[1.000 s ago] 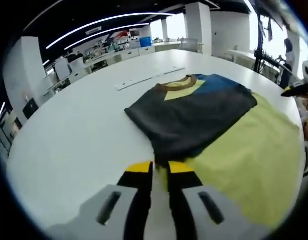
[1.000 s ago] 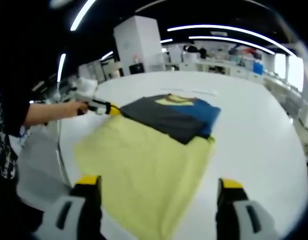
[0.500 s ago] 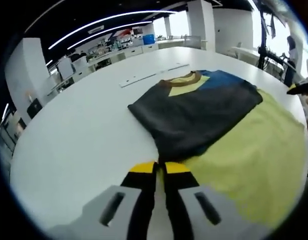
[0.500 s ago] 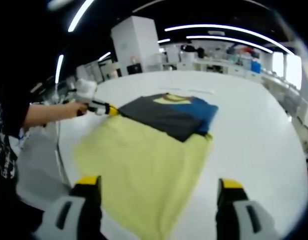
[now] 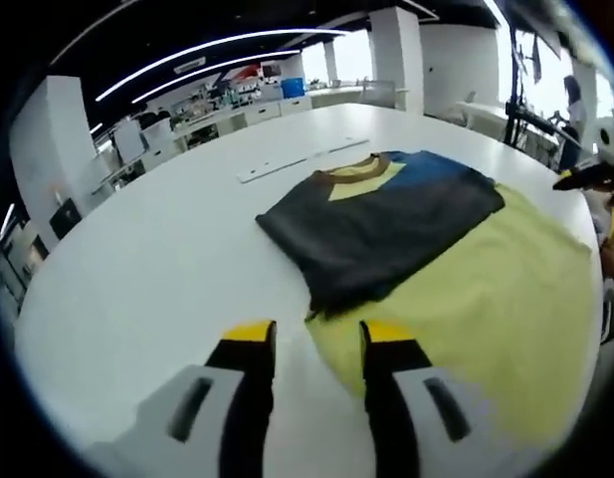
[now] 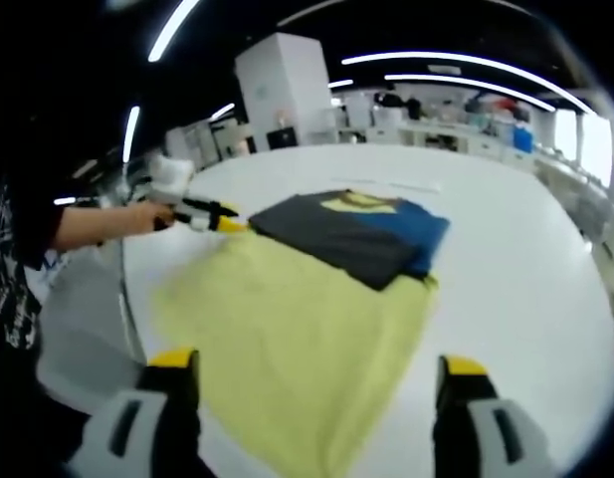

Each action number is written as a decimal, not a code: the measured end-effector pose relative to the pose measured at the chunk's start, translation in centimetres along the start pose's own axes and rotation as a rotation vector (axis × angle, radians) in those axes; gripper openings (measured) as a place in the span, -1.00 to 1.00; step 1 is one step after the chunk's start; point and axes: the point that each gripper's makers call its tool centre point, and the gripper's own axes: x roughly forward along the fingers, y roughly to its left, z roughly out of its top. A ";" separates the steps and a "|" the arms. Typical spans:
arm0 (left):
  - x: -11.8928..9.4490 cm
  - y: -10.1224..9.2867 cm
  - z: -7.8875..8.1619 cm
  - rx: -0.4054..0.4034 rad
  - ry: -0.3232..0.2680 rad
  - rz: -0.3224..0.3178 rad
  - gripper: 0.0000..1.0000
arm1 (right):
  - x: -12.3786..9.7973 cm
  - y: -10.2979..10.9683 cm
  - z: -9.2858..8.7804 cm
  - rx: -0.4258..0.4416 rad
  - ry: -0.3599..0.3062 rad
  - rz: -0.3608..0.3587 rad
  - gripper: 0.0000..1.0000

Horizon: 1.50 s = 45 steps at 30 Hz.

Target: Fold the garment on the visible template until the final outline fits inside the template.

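Lying flat on the white table [image 5: 137, 269], the garment [image 5: 386, 224] shows a dark grey folded panel with a blue part and a brown collar over a yellow patch at its far end. It rests partly on a pale yellow template [image 5: 486, 309], which spreads out from under it toward 4 o'clock in the left gripper view. The left tool [image 5: 312, 337] has its yellow-tipped jaws apart, holding nothing, just short of the garment's near corner, with the template's edge between the tips.

From the right gripper view, the garment [image 6: 351, 234] sits at the far end of the template [image 6: 297, 329], toward 12 o'clock. The right tool [image 6: 316, 363] hangs over the template's near edge with its jaws wide apart and empty. At 10 o'clock the left tool [image 6: 219, 221] reaches in, held by a person's hand [image 6: 137, 217], its tips beside the garment's dark corner. A thin pale strip [image 5: 297, 159] lies on the table beyond the collar.
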 end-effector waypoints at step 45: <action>-9.5 -12.8 -6.3 0.161 -0.008 -0.403 0.44 | -0.7 3.5 -5.9 -0.233 0.208 0.194 0.50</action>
